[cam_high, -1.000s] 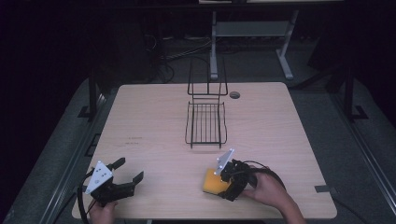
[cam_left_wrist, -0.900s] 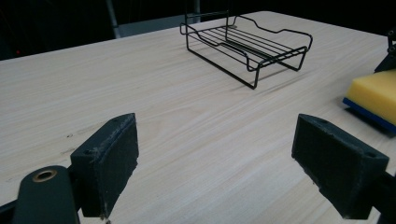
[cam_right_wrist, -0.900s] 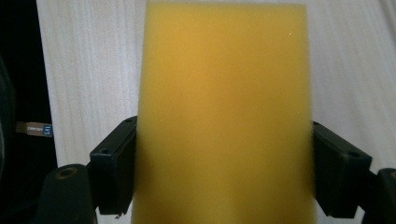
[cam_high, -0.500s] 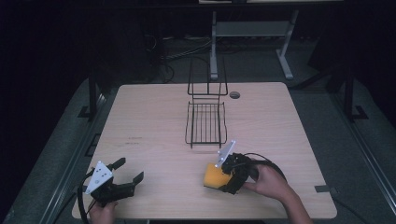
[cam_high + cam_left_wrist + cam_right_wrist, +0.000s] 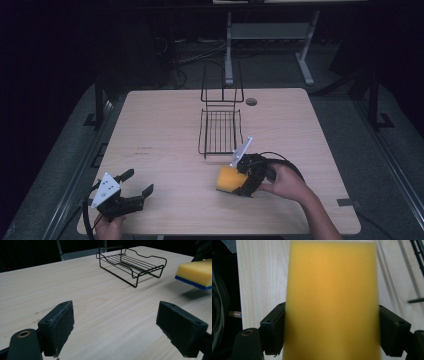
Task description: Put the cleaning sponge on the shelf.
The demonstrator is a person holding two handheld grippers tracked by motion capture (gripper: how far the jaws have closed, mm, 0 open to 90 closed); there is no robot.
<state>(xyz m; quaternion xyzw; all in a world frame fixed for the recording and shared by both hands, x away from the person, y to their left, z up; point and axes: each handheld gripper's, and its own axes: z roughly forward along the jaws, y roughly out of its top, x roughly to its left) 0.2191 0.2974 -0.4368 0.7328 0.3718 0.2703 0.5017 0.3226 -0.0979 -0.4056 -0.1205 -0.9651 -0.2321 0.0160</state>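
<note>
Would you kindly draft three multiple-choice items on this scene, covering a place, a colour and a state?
1. Where does the wire rack stand?
A. the table's near left corner
B. mid-table, beyond the sponge
C. on the floor

2. What colour is the sponge's thin bottom layer?
A. blue
B. red
C. white

3. How is the left gripper?
A. shut on the sponge
B. shut on the rack
C. open, holding nothing

Answers: 1 B, the high view shows it mid-table; 2 A, a blue strip shows in the left gripper view; 3 C, its jaws stand wide apart while the right gripper clamps the sponge.
</note>
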